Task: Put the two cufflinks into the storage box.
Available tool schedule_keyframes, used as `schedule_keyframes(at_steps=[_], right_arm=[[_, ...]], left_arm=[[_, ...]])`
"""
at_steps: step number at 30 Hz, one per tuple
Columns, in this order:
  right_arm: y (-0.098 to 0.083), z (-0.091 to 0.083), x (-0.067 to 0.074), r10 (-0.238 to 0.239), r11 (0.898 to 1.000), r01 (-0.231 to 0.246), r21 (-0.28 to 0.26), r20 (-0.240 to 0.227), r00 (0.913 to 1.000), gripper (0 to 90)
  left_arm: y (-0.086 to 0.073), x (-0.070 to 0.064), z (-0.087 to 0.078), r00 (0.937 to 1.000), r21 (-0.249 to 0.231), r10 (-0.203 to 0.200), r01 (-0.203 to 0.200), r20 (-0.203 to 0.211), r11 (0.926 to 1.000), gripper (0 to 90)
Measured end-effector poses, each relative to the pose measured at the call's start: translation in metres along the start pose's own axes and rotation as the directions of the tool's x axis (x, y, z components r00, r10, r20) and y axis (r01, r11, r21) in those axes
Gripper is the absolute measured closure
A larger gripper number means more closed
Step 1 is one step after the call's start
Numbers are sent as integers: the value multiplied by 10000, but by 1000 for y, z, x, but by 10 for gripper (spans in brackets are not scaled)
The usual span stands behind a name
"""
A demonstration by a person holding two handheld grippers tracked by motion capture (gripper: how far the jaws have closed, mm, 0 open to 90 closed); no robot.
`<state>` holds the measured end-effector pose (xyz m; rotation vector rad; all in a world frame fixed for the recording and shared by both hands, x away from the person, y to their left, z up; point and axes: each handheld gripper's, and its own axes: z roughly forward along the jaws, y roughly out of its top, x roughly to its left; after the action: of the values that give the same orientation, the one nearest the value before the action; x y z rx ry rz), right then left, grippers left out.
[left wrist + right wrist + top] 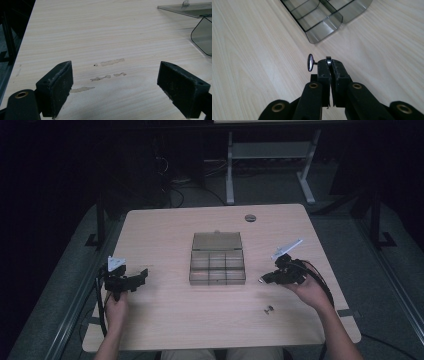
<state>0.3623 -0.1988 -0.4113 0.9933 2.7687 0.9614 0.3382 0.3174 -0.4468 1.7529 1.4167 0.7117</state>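
Observation:
A smoky clear compartment box [217, 280] stands open at the middle of the table, its lid [217, 240] laid back. In the right gripper view my right gripper [330, 63] is shut on a small metal stud [310, 62], whose round head sticks out to the left of the pads. It hovers just short of the box's near corner [324, 31]. From above, the right gripper [263, 279] is to the right of the box. A second small metal stud [269, 310] lies on the table near it. My left gripper [144, 273] [115, 75] stands open over bare wood, left of the box.
The light wooden table [175, 320] has a round grommet [250, 217] near its far edge. Scuff marks [110, 62] show on the wood ahead of the left gripper. One corner of the box [203, 37] sits at the right of the left gripper view. Table legs and cables stand beyond.

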Motion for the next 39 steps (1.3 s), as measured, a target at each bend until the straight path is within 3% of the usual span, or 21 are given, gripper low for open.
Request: schedule_keyframes(at_steps=[12,29,34,39], right_arm=[[24,10,2,-237,9997,231,-107,-589,9980,860],[60,20,10,-717,9974,706,-149,-987,9925,860],[73,24,11,-1044,9945,1036,-133,-1031,9892,860],[85,28,11,-1026,9946,1003,-254,-1205,9874,861]], left_arm=[[0,0,0,10000,-16,-58,58,-3,10000,128],[0,0,-1,10000,-45,-86,86,-15,10000,128],[0,1,0,9999,-114,-166,166,-23,9998,128],[0,1,0,9999,-100,-137,137,-20,9999,128]])
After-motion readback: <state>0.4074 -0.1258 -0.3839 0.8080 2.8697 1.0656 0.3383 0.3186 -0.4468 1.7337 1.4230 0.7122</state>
